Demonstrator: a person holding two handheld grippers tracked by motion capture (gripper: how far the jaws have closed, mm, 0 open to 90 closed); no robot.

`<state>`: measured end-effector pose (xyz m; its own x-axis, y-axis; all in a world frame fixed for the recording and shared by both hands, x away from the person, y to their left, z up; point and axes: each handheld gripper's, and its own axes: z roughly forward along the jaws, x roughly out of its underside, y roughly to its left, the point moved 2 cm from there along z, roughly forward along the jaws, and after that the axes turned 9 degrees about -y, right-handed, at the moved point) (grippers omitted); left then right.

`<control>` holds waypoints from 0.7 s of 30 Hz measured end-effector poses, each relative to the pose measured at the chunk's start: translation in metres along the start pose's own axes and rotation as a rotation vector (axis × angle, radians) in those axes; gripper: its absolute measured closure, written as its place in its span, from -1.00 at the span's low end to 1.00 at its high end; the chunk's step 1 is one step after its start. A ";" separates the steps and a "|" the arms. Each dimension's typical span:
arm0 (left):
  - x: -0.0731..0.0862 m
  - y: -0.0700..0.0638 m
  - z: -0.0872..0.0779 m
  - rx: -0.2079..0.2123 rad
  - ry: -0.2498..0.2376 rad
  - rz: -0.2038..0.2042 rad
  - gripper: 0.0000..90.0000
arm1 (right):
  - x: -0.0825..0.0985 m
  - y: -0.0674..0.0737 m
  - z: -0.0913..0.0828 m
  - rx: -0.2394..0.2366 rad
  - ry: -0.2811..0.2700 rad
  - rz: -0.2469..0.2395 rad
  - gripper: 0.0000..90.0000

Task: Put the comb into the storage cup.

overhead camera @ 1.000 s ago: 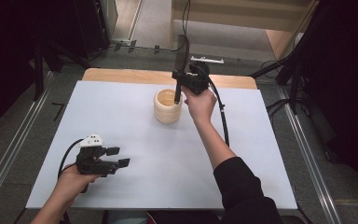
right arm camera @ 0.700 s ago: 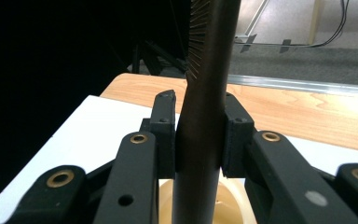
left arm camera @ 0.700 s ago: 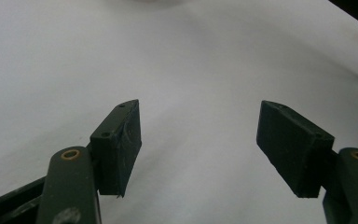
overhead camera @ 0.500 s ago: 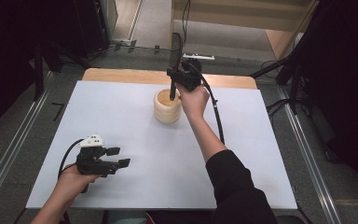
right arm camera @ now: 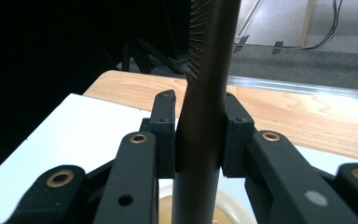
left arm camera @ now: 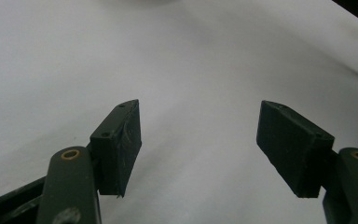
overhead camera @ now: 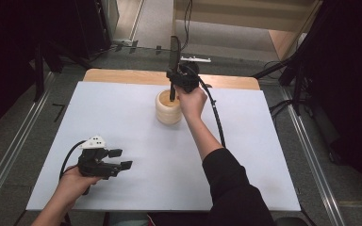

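A pale wooden cup [overhead camera: 168, 112] stands at the back middle of the white sheet [overhead camera: 122, 117]. My right gripper [overhead camera: 173, 79] is just above it, shut on a dark, upright brush [overhead camera: 173, 52]. The brush's lower end reaches into the cup's mouth. In the right gripper view the pads [right arm camera: 164, 135] press both sides of the brush handle [right arm camera: 209, 56]; bristles show at its top and the cup rim [right arm camera: 235, 207] lies below. My left gripper [overhead camera: 121, 158] rests near the front left, open, with nothing between its pads [left arm camera: 119, 144].
A bare wooden strip of table [overhead camera: 122, 75] runs behind the white sheet. Metal rails and dark stands [overhead camera: 42, 61] flank the table on the floor. The right gripper's cable [overhead camera: 215, 117] trails along the forearm.
My right hand has shifted left and slightly down with the brush, bringing its lower end over and into the cup. The left gripper has stayed put.
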<state>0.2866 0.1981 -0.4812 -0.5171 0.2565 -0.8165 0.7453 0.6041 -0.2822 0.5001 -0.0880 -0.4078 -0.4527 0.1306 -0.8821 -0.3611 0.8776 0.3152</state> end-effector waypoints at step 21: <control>0.000 0.000 0.000 0.003 0.002 0.003 -0.30 | 0.023 -0.005 0.011 -0.009 0.009 -0.008 0.54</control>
<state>0.2865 0.1977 -0.4816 -0.5156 0.2598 -0.8165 0.7481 0.6011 -0.2812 0.5007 -0.0845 -0.4335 -0.4569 0.1199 -0.8814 -0.3715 0.8746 0.3116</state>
